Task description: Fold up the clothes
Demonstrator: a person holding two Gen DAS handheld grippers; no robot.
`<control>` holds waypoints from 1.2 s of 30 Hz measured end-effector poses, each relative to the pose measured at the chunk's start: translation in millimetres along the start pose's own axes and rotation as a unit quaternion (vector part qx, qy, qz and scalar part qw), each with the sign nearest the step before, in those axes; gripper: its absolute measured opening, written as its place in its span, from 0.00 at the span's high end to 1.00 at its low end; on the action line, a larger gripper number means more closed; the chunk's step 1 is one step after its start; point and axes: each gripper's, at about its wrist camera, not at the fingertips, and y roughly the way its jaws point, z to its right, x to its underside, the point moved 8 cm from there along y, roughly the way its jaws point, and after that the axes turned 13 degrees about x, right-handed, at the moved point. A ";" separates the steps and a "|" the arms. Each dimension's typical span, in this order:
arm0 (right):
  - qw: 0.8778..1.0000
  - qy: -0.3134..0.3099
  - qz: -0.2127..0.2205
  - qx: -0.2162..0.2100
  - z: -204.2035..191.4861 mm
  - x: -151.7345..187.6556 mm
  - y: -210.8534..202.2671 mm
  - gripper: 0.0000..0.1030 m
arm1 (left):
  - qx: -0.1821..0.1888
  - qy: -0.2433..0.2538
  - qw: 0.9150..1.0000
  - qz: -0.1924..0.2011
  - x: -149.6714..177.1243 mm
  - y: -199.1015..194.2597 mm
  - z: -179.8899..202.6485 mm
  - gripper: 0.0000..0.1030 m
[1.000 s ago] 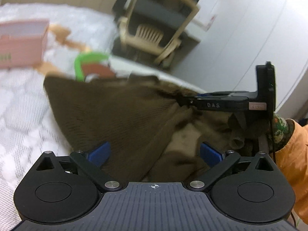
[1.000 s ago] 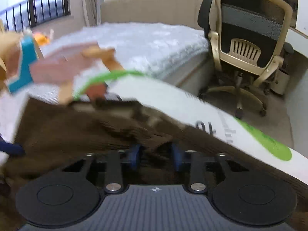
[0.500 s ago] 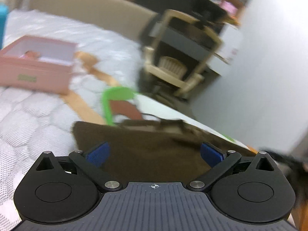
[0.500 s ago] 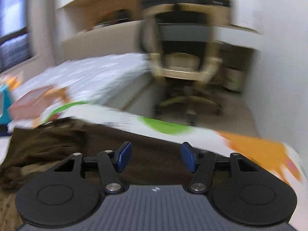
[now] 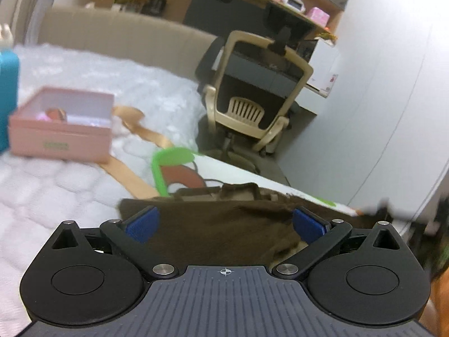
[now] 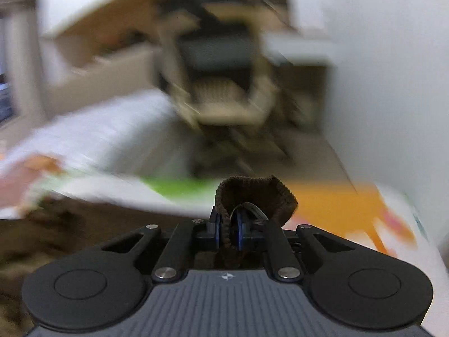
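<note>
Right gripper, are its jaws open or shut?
Shut. The right gripper has its jaws pressed together on a bunched fold of the brown knit garment, which bulges above them.

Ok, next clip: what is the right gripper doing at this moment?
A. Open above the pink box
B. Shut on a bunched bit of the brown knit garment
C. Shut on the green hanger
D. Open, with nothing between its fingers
B. In the right wrist view the right gripper has its blue pads pressed together on a fold of the brown knit garment, which bulges up just past the fingertips.
</note>
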 end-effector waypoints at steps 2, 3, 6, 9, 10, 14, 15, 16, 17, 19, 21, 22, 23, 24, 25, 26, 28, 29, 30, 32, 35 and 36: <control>0.999 -0.032 0.024 -0.032 -33.9 -23.9 -7.6 0.90 | -0.006 0.003 1.000 -0.011 8.9 -7.9 -5.3 0.00; 0.997 -0.049 0.037 -0.048 -50.9 -35.7 -11.6 0.91 | -0.009 -0.001 1.000 -0.014 13.9 -8.4 -9.2 0.00; 0.989 -0.080 0.046 -0.112 -126.6 -54.1 -13.2 0.93 | -0.005 -0.026 0.999 -0.022 27.6 -14.4 -17.1 0.00; 0.977 -0.102 0.042 -0.183 -213.8 -63.9 -10.8 0.94 | 0.026 -0.040 0.999 -0.022 36.1 -24.3 -14.6 0.00; 0.974 -0.112 0.031 -0.197 -237.1 -56.9 -7.4 0.94 | 0.036 -0.042 0.998 -0.024 38.5 -27.0 -13.0 0.00; 0.962 -0.109 -0.002 -0.250 -282.4 -38.8 4.0 0.60 | 0.053 -0.044 0.997 -0.036 43.0 -27.7 -7.5 0.00; 0.962 -0.096 0.007 -0.255 -279.0 -42.8 0.9 0.50 | 0.056 -0.044 0.997 -0.036 42.8 -27.5 -5.9 0.00; 0.962 -0.083 0.019 -0.259 -271.1 -48.7 -3.0 0.41 | 0.060 -0.044 0.997 -0.036 42.6 -27.5 -4.2 0.00; 0.963 -0.075 0.028 -0.257 -258.3 -56.1 -2.5 0.40 | 0.063 -0.044 0.996 -0.035 41.2 -25.4 -2.9 0.00; 0.969 -0.070 0.037 -0.234 -233.6 -61.3 -3.7 0.37 | 0.068 -0.044 0.996 -0.035 37.8 -18.4 -0.3 0.00; 0.976 -0.066 0.046 -0.203 -202.1 -63.0 -4.2 0.31 | 0.058 -0.050 0.997 -0.032 33.8 -5.9 -0.8 0.00; 0.979 -0.065 0.045 -0.188 -187.9 -57.3 -0.8 0.29 | 0.049 -0.059 0.997 -0.031 32.3 1.5 -3.4 0.00; 0.982 -0.064 0.043 -0.172 -173.6 -51.4 2.6 0.29 | 0.039 -0.069 0.996 -0.030 30.9 9.1 -6.1 0.00; 0.985 -0.060 0.035 -0.161 -161.9 -41.0 7.8 0.29 | 0.035 -0.079 0.996 -0.032 29.8 17.3 -8.8 0.00; 0.987 -0.055 0.021 -0.150 -147.2 -27.9 14.5 0.29 | 0.032 -0.088 0.995 -0.033 28.8 25.6 -11.3 0.00; 0.988 -0.052 0.006 -0.142 -137.2 -14.5 21.1 0.29 | 0.022 -0.097 0.994 -0.035 28.0 34.0 -14.3 0.00; 0.991 -0.049 -0.013 -0.126 -118.7 7.2 33.8 0.29 | -0.009 -0.112 0.993 -0.040 27.0 47.7 -22.9 0.00; 0.992 -0.051 -0.021 -0.116 -110.8 21.2 38.3 0.29 | -0.024 -0.113 0.992 -0.043 26.8 54.1 -27.1 0.00; 0.992 -0.055 -0.028 -0.106 -109.0 31.3 45.8 0.29 | -0.039 -0.113 0.992 -0.045 26.7 60.5 -31.4 0.01; 0.993 -0.064 -0.040 -0.089 -103.9 49.6 59.0 0.29 | -0.062 -0.102 0.991 -0.053 28.2 68.9 -37.6 0.05; 0.993 -0.058 -0.058 -0.081 -96.2 70.5 70.0 0.29 | -0.071 -0.086 0.992 -0.065 32.4 71.6 -38.9 0.35; 0.993 -0.051 -0.062 -0.083 -94.2 73.9 71.8 0.29 | -0.069 -0.082 0.992 -0.068 33.4 71.4 -38.3 0.36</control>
